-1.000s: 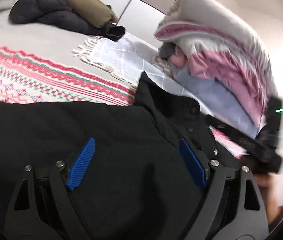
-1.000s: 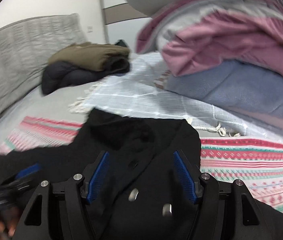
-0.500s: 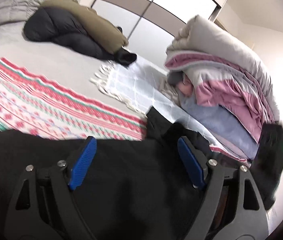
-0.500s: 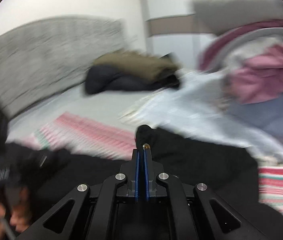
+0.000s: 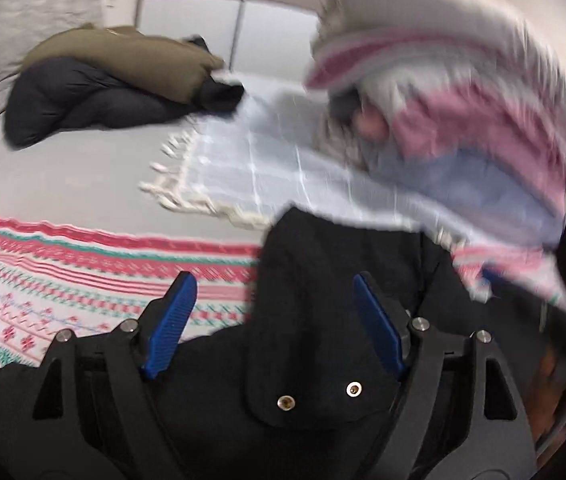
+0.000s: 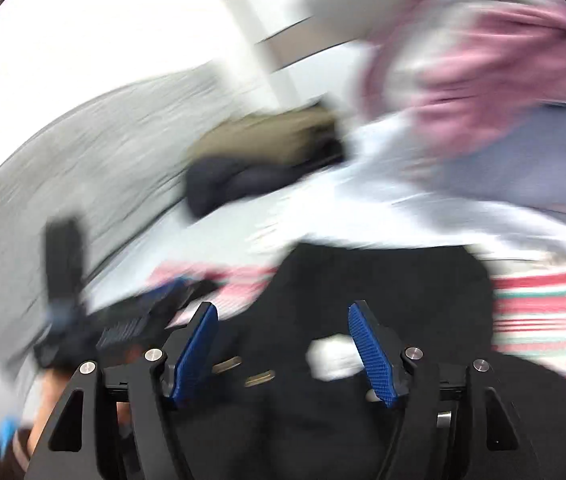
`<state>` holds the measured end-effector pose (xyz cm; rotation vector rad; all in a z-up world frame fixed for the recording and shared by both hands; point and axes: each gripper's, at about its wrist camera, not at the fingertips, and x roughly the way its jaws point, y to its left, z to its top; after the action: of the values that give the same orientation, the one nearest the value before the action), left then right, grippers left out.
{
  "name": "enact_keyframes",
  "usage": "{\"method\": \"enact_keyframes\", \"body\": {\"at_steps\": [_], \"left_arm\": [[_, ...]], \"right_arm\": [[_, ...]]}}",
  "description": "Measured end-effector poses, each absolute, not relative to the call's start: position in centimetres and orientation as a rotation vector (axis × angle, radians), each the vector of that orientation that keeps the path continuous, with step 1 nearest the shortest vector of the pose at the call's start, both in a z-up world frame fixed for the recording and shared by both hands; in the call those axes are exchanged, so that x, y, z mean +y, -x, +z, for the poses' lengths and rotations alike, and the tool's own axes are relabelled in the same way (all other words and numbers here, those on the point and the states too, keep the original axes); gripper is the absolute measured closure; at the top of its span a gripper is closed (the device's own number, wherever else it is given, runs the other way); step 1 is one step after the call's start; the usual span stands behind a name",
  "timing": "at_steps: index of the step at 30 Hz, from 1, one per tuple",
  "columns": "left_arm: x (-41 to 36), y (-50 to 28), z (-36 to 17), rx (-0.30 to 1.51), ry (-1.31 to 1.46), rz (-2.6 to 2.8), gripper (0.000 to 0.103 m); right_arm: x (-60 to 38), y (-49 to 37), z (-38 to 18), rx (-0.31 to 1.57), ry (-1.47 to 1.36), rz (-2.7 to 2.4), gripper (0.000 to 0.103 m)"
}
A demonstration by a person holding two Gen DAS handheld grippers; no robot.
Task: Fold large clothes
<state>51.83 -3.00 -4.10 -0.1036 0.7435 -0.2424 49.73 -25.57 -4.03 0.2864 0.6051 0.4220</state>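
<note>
Both my grippers, left (image 5: 271, 324) and right (image 6: 283, 344), stand apart, the right's jaws just reopened, over the black coat (image 5: 323, 300). Through the blur, its collar seems to point away, lying nearer my left.

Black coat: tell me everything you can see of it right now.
The black coat is dark, matte, thick-looking fabric, spread on the bed over the red-patterned blanket. A rounded flap with two metal snaps lies nearest the left camera; the right view, blurred, shows a white tag. Both grippers' jaws stand open over it, gripping nothing.
</note>
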Motion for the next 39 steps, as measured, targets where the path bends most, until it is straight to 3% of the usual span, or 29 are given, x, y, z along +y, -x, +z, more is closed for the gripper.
{"method": "enact_keyframes", "body": {"at_steps": [2, 6, 7, 8, 9, 11, 15, 17, 21, 25, 26, 28, 32, 37, 39], "left_arm": [[-3.6, -52.1, -5.8, 0.754, 0.087, -0.204, 0.025], [-2.3, -53.4, -8.9, 0.835, 0.19, -0.263, 0.052], [-1.8, -53.3, -8.8, 0.828, 0.222, -0.28, 0.058], [-1.2, -53.1, -8.6, 0.809, 0.243, -0.282, 0.075], [-1.0, -53.0, -8.4, 0.801, 0.23, -0.254, 0.086], [-0.8, -53.3, -9.0, 0.83, 0.163, -0.14, 0.086], [0.6, -52.7, -8.8, 0.849, 0.194, -0.13, 0.086], [0.5, -51.6, -7.2, 0.797, 0.162, -0.15, 0.084], [-1.6, -50.4, -6.0, 0.758, 0.106, -0.239, 0.07], [-3.7, -51.6, -9.7, 0.872, -0.043, -0.203, 0.068], [-3.6, -51.6, -9.7, 0.867, -0.034, -0.205, 0.068], [-3.1, -51.2, -8.9, 0.85, -0.011, -0.201, 0.066], [-1.9, -51.0, -8.3, 0.852, 0.063, -0.172, 0.037], [-0.7, -48.3, -5.1, 0.887, 0.056, -0.165, 0.029], [0.4, -46.1, -3.3, 0.855, 0.011, -0.136, 0.021]], "right_arm": [[-28.0, -50.9, -5.3, 0.651, -0.309, 0.23, 0.034], [-31.4, -52.9, -9.2, 0.793, -0.312, -0.003, 0.037], [-31.9, -53.2, -10.0, 0.823, -0.349, 0.017, 0.048], [-31.9, -53.3, -10.0, 0.833, -0.36, 0.033, 0.063], [-31.9, -53.2, -9.8, 0.828, -0.361, 0.076, 0.07], [-30.5, -52.9, -9.6, 0.842, -0.265, 0.016, 0.074], [-30.0, -52.2, -9.2, 0.858, -0.158, -0.098, 0.067], [-29.0, -51.5, -7.8, 0.842, -0.141, -0.072, 0.066], [-27.6, -51.0, -7.0, 0.807, -0.107, 0.005, 0.058], [-27.8, -52.8, -9.9, 0.877, -0.062, -0.05, 0.049], [-28.3, -53.0, -10.4, 0.874, -0.061, -0.054, 0.044], [-28.9, -52.8, -10.3, 0.864, -0.085, -0.064, 0.044], [-29.2, -51.9, -8.7, 0.788, -0.053, -0.177, 0.042], [-29.7, -49.8, -7.3, 0.859, -0.146, -0.177, 0.04], [-29.2, -47.6, -5.9, 0.854, -0.128, -0.154, 0.04]]}}
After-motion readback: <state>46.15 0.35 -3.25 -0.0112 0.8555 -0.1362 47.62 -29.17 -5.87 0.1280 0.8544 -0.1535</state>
